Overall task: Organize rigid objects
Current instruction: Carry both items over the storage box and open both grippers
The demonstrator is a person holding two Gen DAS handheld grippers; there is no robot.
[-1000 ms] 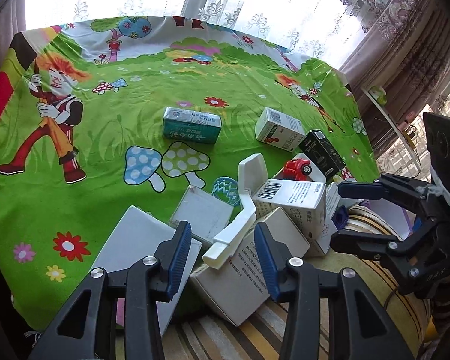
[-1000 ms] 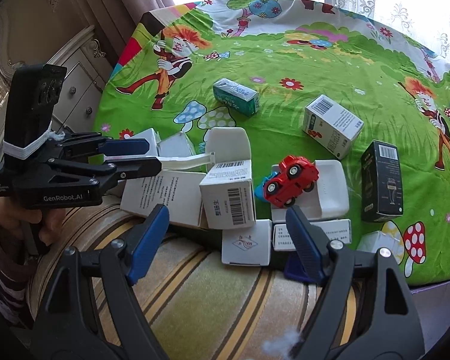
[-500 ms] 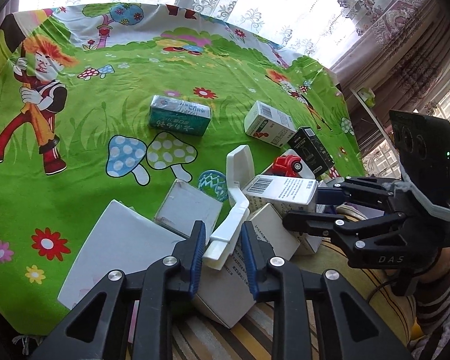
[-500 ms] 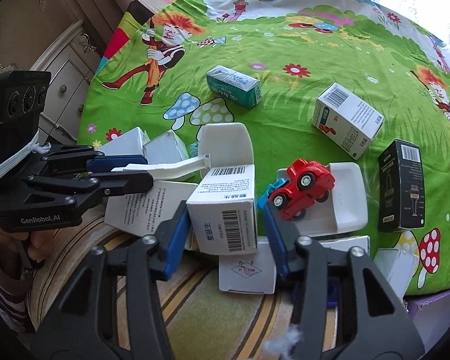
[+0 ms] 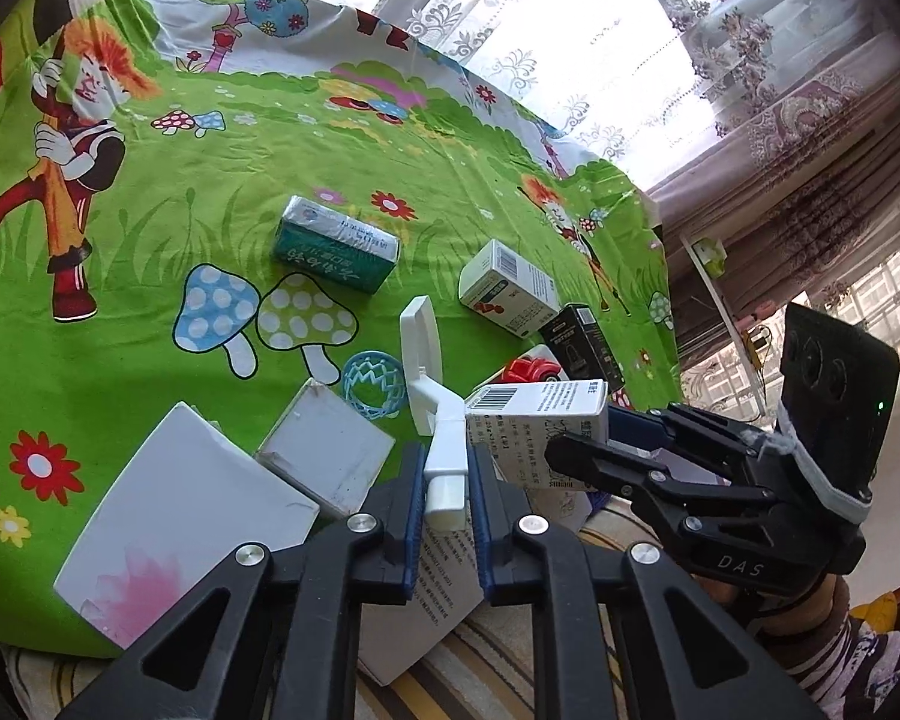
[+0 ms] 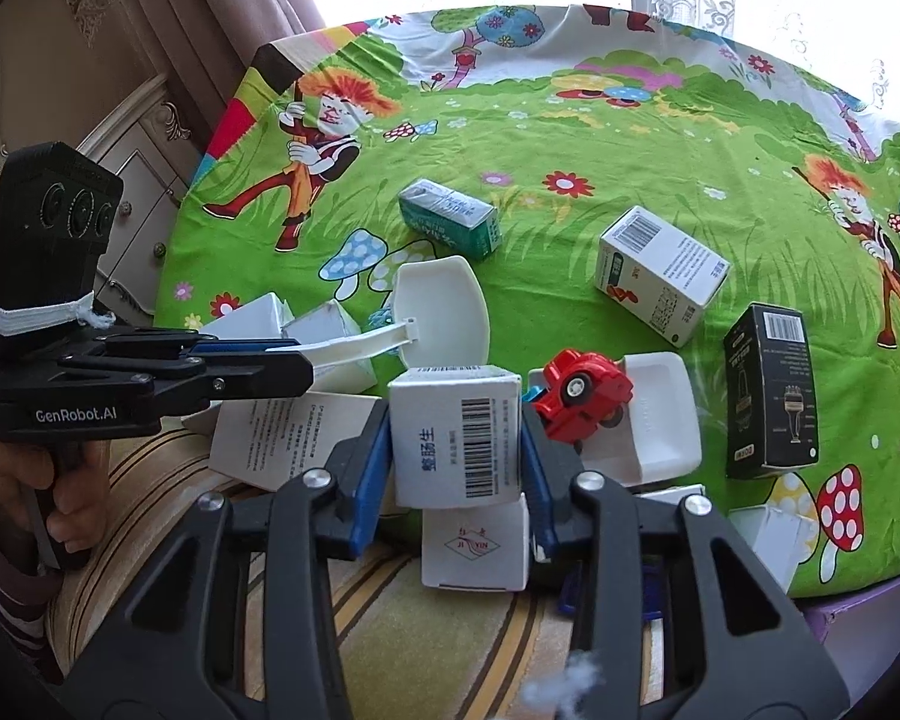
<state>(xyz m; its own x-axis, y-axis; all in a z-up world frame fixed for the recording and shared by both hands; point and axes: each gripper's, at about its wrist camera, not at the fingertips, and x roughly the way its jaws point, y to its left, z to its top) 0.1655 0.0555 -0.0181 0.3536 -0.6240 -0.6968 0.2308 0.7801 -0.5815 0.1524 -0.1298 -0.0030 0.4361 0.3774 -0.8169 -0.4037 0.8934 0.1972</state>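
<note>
My left gripper (image 5: 444, 468) is shut on the handle of a white plastic scoop (image 5: 426, 360); its blade stands on edge over the cloth. The scoop also shows in the right wrist view (image 6: 444, 312), with the left gripper (image 6: 294, 360) on its handle. My right gripper (image 6: 456, 450) is shut on a white barcode box (image 6: 456, 438). That box shows in the left wrist view (image 5: 540, 420) too, between the right gripper's fingers (image 5: 576, 456).
On the green cartoon tablecloth (image 6: 630, 138) lie a teal carton (image 6: 450, 216), a white carton (image 6: 660, 276), a black box (image 6: 771, 390), a red toy car (image 6: 582, 390) on a white tray (image 6: 660, 420), several white boxes (image 5: 198, 510) and a blue ring (image 5: 372, 384). A striped cushion (image 6: 360, 630) lies below.
Both grippers closed from open: the left onto the scoop handle, the right onto the barcode box. The right gripper moved in towards the box.
</note>
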